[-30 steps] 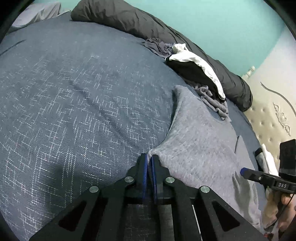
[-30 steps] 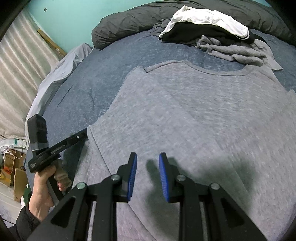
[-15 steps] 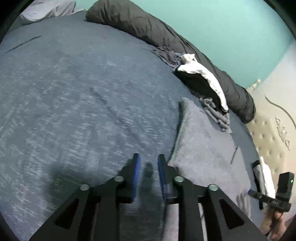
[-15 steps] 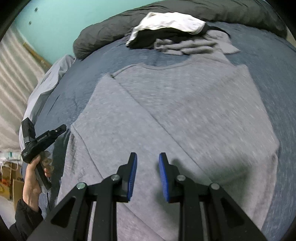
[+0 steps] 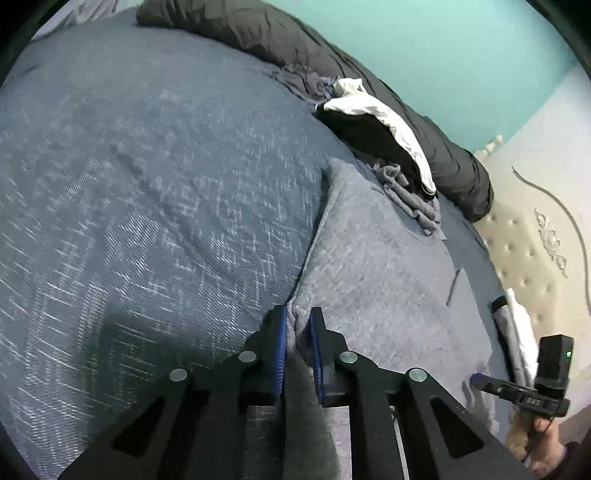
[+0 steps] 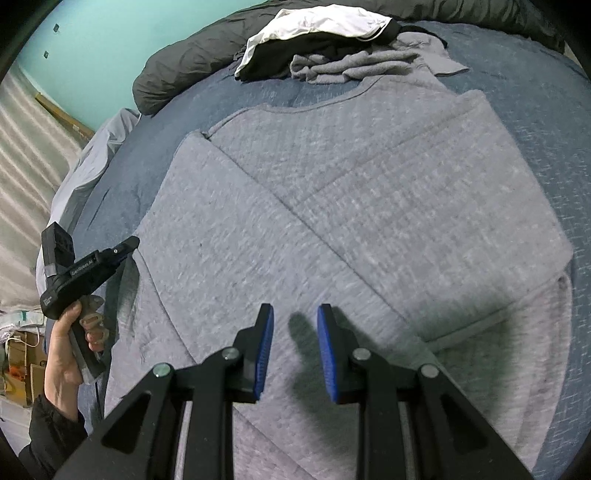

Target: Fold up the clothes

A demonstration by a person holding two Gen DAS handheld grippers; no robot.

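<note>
A grey sweater (image 6: 351,206) lies flat on the blue bedspread (image 5: 147,184), both sleeves folded in over its body. In the left wrist view its left edge (image 5: 314,251) runs down into my left gripper (image 5: 298,318). The jaws are closing, and a ridge of grey fabric fills the gap between the blue pads. That gripper (image 6: 125,245) also shows in the right wrist view, held by a hand at the sweater's left side. My right gripper (image 6: 295,314) hovers open over the sweater's lower middle with nothing between its fingers.
A black-and-white garment (image 6: 314,33) and a crumpled grey one (image 6: 351,62) are piled just beyond the sweater's collar. A dark duvet (image 6: 177,70) is rolled along the teal wall. A tufted headboard (image 5: 535,251) stands at the right, cardboard boxes (image 6: 18,354) on the floor.
My left gripper let go, opened beside the sweater's edge, then closed again on that edge. My right gripper slid across the sweater, so its right folded sleeve is in full view.
</note>
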